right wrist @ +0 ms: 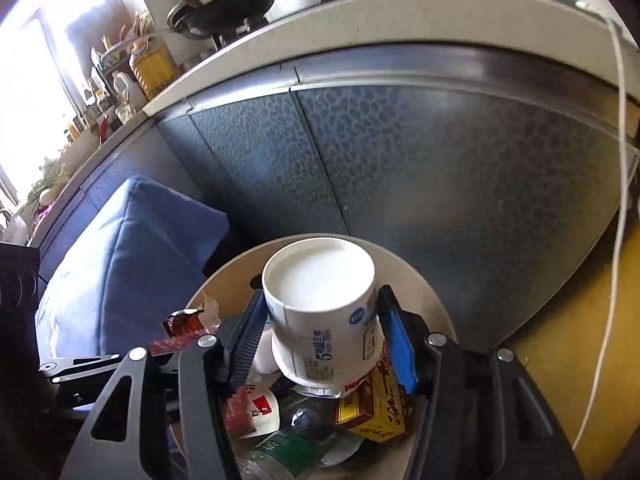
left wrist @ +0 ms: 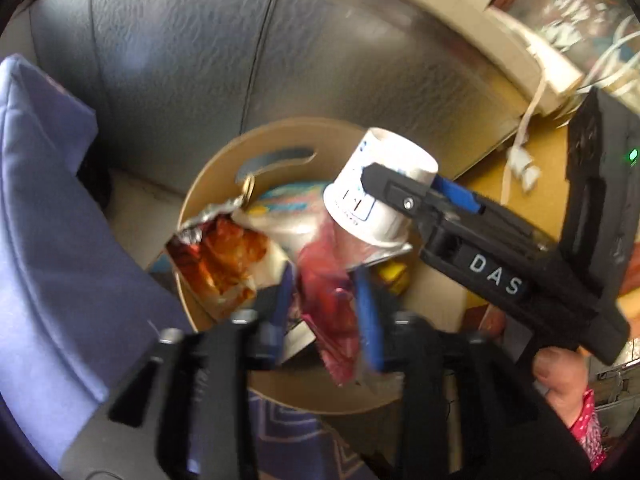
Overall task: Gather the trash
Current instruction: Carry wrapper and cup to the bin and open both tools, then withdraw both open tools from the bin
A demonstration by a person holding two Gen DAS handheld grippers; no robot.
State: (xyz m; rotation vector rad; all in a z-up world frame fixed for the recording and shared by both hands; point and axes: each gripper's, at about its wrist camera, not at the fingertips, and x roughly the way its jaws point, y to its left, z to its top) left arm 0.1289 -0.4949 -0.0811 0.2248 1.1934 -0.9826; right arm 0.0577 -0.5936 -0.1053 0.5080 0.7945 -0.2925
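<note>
Right hand-held gripper (right wrist: 320, 316) clamps an upside-down white yogurt cup (right wrist: 320, 304) over the round cardboard bin (left wrist: 208, 184). Left hand-held gripper (left wrist: 324, 300), jaws parted, has a red wrapper (left wrist: 328, 300) loose between them, above the bin's trash.

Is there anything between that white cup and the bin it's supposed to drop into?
Nothing visible blocks it. The white cup sits upside down in the right claw, directly over the open round bin. Below it lies only trash already inside, such as the yellow box. The bin has no lid.
</note>
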